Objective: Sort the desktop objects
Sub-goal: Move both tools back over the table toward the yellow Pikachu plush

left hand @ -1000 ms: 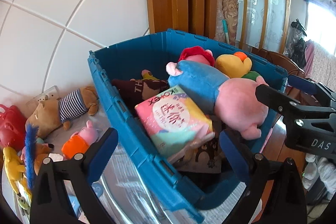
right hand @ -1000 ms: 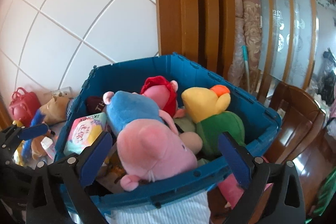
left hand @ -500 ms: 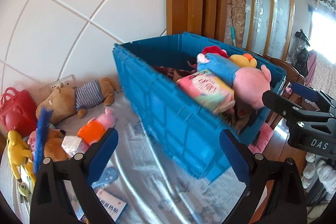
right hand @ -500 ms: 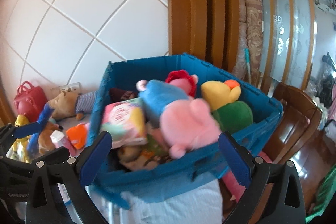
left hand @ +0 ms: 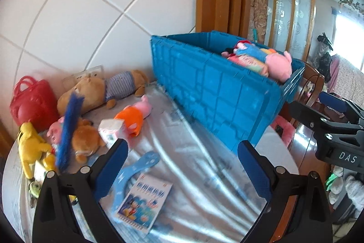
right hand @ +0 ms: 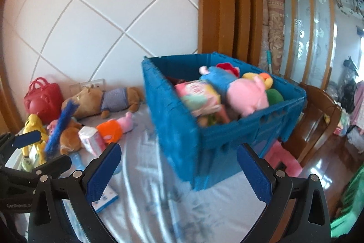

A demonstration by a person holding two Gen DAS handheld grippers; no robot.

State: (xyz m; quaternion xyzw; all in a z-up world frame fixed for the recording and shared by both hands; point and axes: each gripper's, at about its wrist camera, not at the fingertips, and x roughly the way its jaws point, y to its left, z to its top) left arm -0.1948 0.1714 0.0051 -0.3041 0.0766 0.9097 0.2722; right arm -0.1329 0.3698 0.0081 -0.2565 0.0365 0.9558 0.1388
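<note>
- Now we hold our left gripper (left hand: pixel 182 165) with jaws spread wide and empty above the cloth-covered table (left hand: pixel 204 174).
- Our right gripper (right hand: pixel 179 170) likewise gapes, gripping nothing.
- Plush toys fill the blue ribbed plastic crate (right hand: pixel 182 136); a thin cartoon booklet (left hand: pixel 143 202) lies just below our left gripper's fingers.

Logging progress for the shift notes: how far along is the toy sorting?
Partly done. The blue crate already holds a pink pig plush and other toys. Both hand-held grippers, left and right, are open and empty. The striped bear, orange-dressed pig and booklet remain on the table.
</note>
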